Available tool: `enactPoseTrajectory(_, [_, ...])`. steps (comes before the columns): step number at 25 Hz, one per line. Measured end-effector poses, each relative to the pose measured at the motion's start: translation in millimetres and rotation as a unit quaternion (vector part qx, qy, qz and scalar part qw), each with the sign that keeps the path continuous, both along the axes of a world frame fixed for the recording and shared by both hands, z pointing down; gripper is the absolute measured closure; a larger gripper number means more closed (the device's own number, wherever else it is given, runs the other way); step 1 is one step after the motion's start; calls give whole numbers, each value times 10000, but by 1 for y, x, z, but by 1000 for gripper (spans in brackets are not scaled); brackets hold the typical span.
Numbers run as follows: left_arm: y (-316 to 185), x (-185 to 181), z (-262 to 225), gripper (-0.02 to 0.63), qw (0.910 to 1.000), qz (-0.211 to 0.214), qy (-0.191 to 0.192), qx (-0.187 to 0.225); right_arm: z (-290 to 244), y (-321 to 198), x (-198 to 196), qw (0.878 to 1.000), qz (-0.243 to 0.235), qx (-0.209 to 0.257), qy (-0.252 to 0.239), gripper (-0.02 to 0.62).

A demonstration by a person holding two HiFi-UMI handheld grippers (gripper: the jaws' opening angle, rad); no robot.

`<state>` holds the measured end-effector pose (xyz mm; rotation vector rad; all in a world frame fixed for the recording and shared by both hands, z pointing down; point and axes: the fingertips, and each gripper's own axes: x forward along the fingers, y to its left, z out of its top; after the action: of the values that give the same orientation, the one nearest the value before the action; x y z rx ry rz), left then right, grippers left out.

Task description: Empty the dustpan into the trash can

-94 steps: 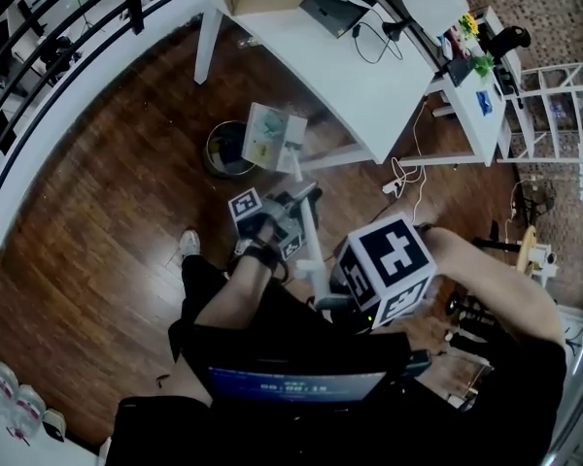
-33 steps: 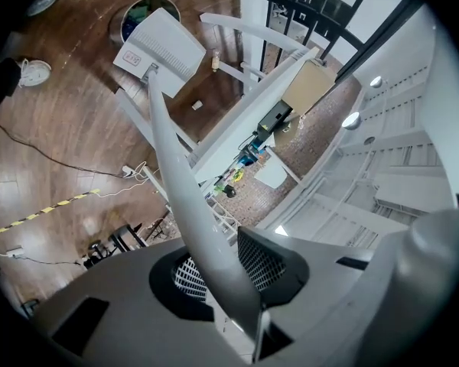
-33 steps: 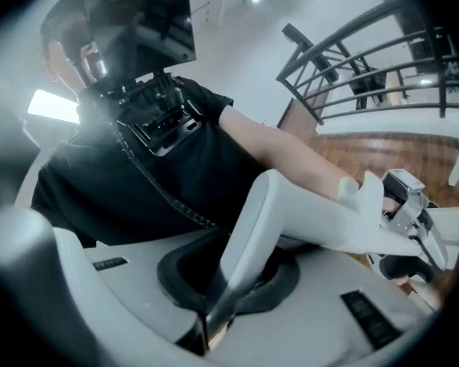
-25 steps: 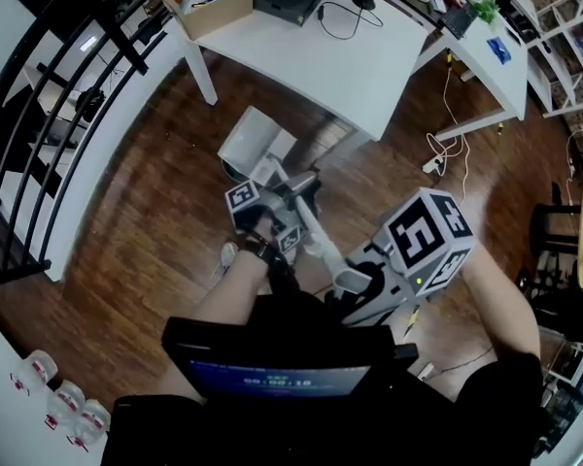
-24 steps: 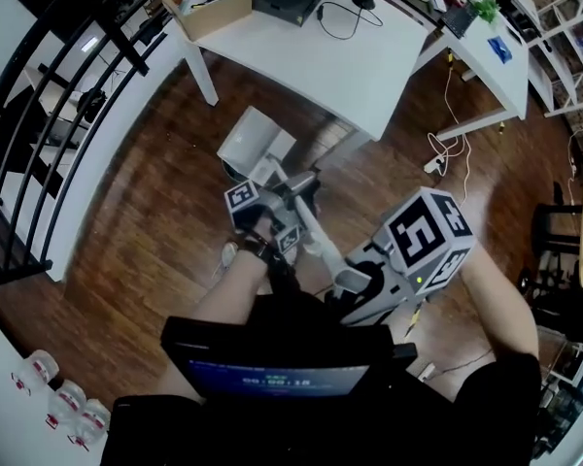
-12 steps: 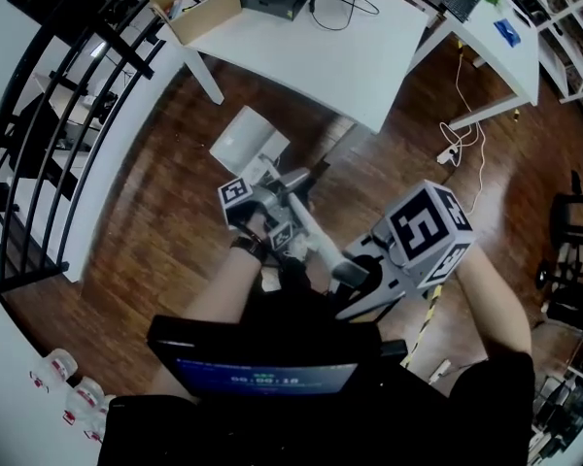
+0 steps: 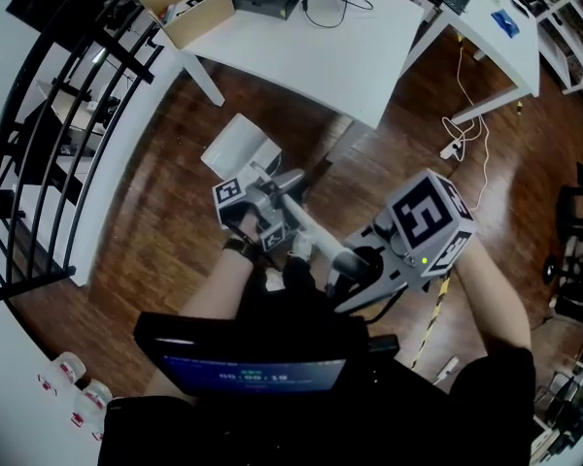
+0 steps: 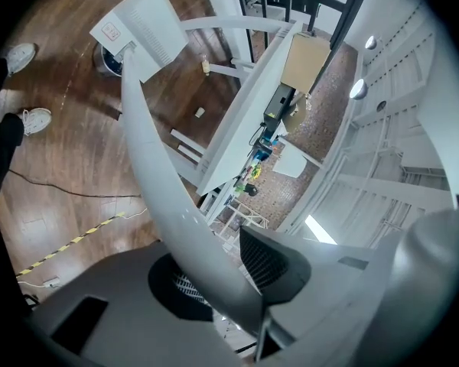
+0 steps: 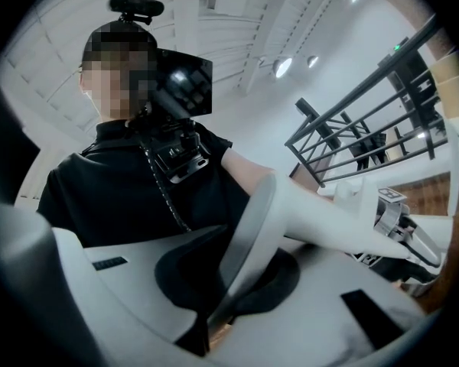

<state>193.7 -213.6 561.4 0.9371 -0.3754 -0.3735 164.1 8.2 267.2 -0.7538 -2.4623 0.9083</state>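
Observation:
A white long-handled dustpan (image 7: 239, 149) hangs with its plain back toward me, low over the floor by the desk leg. Both grippers hold its handle (image 7: 316, 233). My left gripper (image 7: 293, 184) is shut on the handle near the pan; its jaws have just been opening a little, with the handle (image 8: 164, 182) still lying against the pads (image 8: 268, 262). My right gripper (image 7: 342, 263) is shut on the handle's near end (image 9: 329, 220). In the left gripper view the dark trash can (image 8: 105, 58) shows just beyond the pan (image 8: 141, 27). The head view hides it.
A white desk (image 7: 321, 37) with a cardboard box (image 7: 185, 8) stands behind the pan. A black railing (image 7: 49, 115) runs along the left. A power strip with cables (image 7: 452, 149) and striped tape (image 7: 429, 314) lie on the wood floor at right. My shoes (image 8: 30, 117) are close.
Seconds ago the pan's open side with litter faced up beside the visible can. Now its back faces up and covers the can. The right gripper has shifted slightly in the last second.

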Motion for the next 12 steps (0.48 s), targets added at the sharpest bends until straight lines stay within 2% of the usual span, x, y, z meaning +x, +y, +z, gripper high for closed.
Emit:
enactPoseTrajectory(6, [7, -13, 1, 491, 9999, -68, 76, 31, -5, -3, -3, 9996, 5, -190, -200, 566])
enactPoseTrajectory(12, [13, -24, 2, 490, 9996, -223, 146, 71, -7, 2, -5, 9992, -232, -222, -255, 565])
